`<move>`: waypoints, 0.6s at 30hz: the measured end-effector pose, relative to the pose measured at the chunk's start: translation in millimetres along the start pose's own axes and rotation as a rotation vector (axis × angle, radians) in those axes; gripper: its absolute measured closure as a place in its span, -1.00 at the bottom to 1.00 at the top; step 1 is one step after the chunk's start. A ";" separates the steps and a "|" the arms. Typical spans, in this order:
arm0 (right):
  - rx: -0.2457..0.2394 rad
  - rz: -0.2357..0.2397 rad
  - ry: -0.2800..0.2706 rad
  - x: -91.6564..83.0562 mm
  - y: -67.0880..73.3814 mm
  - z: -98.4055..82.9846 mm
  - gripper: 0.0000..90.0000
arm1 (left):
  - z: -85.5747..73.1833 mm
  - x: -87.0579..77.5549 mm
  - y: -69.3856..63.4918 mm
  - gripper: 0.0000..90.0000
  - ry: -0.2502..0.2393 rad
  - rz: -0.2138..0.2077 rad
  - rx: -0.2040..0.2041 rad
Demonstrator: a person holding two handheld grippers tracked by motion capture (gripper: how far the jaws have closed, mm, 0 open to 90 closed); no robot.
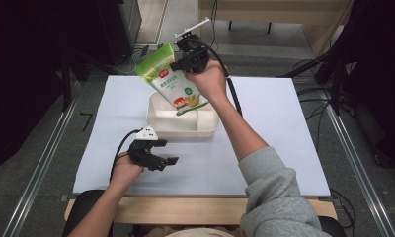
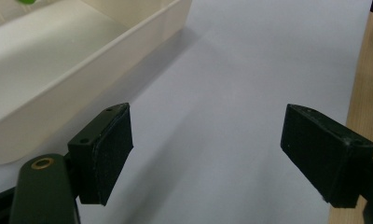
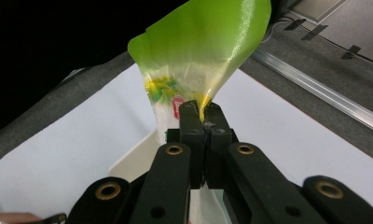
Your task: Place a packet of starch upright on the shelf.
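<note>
A green and white food bag [image 1: 172, 79] hangs tilted over the cream plastic tub [image 1: 158, 114] at the middle of the white table. My right gripper [image 1: 179, 65] is shut on the bag's upper edge, held high above the tub's far side. In the right gripper view the two jaws pinch the green film of the bag [image 3: 198, 51], the right gripper [image 3: 203, 119] pressed tight on it. My left gripper [image 1: 167, 152] stands open near the table's front, just before the tub, with nothing between its pads [image 2: 111, 149].
The white sheet [image 1: 284, 128] covers the table, with a wooden strip [image 1: 185, 207] along its front edge. In the left gripper view the tub's wall [image 2: 82, 70] lies close on the left. Metal rails and cables run along the floor on both sides.
</note>
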State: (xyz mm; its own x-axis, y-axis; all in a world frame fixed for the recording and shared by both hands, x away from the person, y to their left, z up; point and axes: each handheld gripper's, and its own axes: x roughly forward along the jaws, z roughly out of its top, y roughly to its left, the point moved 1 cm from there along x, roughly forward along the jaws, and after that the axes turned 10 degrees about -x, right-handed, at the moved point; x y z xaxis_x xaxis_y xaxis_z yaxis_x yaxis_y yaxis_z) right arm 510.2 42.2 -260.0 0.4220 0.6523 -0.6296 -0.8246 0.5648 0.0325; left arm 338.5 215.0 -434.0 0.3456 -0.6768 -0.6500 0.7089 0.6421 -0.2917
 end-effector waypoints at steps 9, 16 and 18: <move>0.011 0.017 -0.005 32.6 10.5 4.8 1.00 | 0.0 -1.3 -0.1 -0.61 -0.005 -0.002 -0.002; 0.025 0.028 0.006 63.3 12.8 -12.4 1.00 | 0.0 0.1 -1.0 -0.61 -0.013 -0.008 0.004; 0.045 0.034 -0.006 64.0 8.6 -18.1 1.00 | 0.0 -0.2 -0.7 -0.61 -0.010 -0.009 0.003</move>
State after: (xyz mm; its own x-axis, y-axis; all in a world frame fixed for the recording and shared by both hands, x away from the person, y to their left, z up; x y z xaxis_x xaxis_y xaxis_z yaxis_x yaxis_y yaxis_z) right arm 523.3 79.7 -314.0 0.3964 0.6741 -0.6232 -0.8205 0.5647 0.0889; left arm 337.9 214.7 -433.6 0.3452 -0.6863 -0.6402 0.7143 0.6346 -0.2952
